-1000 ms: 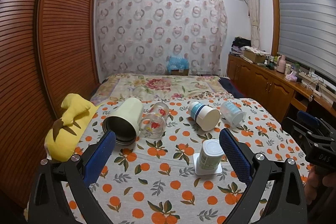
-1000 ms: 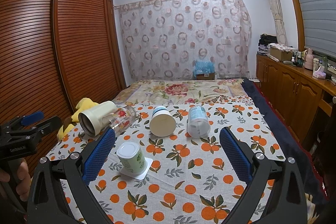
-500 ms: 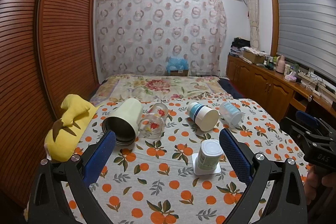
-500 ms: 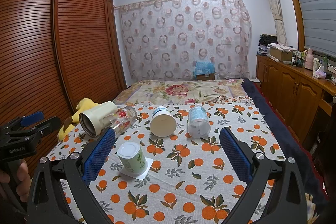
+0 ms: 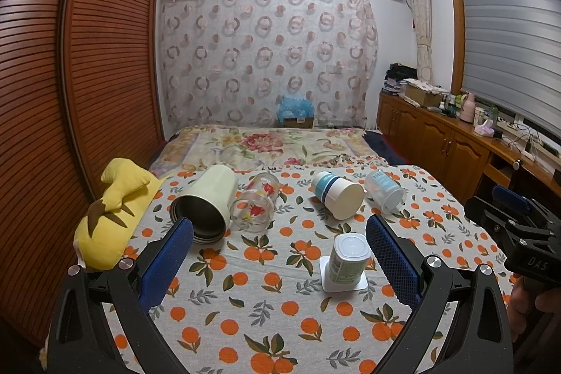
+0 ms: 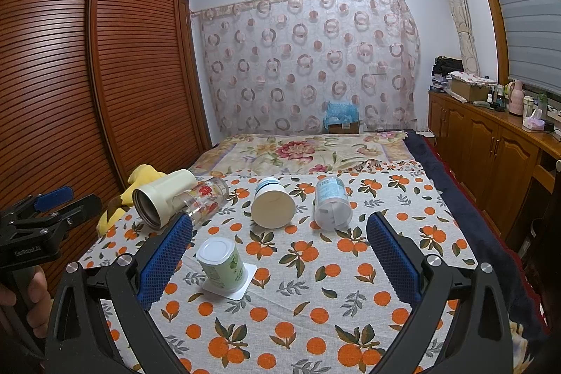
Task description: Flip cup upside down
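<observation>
A small white-and-green cup (image 5: 348, 258) stands bottom-up on a white square coaster (image 5: 344, 284) on the orange-print cloth; it also shows in the right wrist view (image 6: 221, 263). My left gripper (image 5: 279, 255) is open and empty, the cup just inside its right finger. My right gripper (image 6: 279, 253) is open and empty, the cup near its left finger. Each gripper is seen at the other view's edge: the right gripper (image 5: 515, 223) and the left gripper (image 6: 42, 219).
Lying on their sides behind: a cream steel tumbler (image 5: 205, 204), a flowered glass (image 5: 257, 205), a white-and-blue cup (image 5: 336, 198) and a clear cup (image 5: 385, 190). A yellow plush toy (image 5: 112, 212) lies at the left. Wooden wardrobe left, cabinets right.
Both grippers have drifted slightly; the scene looks almost the same. No object has moved.
</observation>
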A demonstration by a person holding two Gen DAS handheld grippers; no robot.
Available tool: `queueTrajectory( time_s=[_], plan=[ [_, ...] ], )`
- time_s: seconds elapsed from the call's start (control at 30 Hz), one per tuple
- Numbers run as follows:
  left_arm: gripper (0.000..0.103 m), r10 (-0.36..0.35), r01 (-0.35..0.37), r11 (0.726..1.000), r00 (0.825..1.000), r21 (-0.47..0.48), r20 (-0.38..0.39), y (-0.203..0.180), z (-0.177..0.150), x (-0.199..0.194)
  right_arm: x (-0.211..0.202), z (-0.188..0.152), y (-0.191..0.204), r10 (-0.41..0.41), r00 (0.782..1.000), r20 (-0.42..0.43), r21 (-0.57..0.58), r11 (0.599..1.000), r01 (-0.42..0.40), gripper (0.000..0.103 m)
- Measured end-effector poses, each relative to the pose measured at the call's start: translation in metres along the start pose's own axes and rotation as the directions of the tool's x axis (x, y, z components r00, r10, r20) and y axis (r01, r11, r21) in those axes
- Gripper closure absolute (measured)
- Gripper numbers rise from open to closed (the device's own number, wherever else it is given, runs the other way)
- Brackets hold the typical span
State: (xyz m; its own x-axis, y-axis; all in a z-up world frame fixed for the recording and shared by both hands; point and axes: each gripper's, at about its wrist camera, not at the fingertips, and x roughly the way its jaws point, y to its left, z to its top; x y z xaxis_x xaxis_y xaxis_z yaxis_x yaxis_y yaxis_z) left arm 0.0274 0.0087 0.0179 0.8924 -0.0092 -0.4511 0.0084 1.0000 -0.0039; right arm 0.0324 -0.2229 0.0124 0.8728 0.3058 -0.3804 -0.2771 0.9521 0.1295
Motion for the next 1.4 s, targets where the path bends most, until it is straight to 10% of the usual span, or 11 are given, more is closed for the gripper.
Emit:
queueTrajectory(
  time_s=[1.4],
  plan=[
    [0.008,0.0,0.0,1.0,1.0,-0.001,0.005,-0.0026,-0.0009,-0.0012,-0.0003,-0.0005,-0.0012,0.0,1.0,0.002,0.001,1.0,0.0,0.003]
  ],
)
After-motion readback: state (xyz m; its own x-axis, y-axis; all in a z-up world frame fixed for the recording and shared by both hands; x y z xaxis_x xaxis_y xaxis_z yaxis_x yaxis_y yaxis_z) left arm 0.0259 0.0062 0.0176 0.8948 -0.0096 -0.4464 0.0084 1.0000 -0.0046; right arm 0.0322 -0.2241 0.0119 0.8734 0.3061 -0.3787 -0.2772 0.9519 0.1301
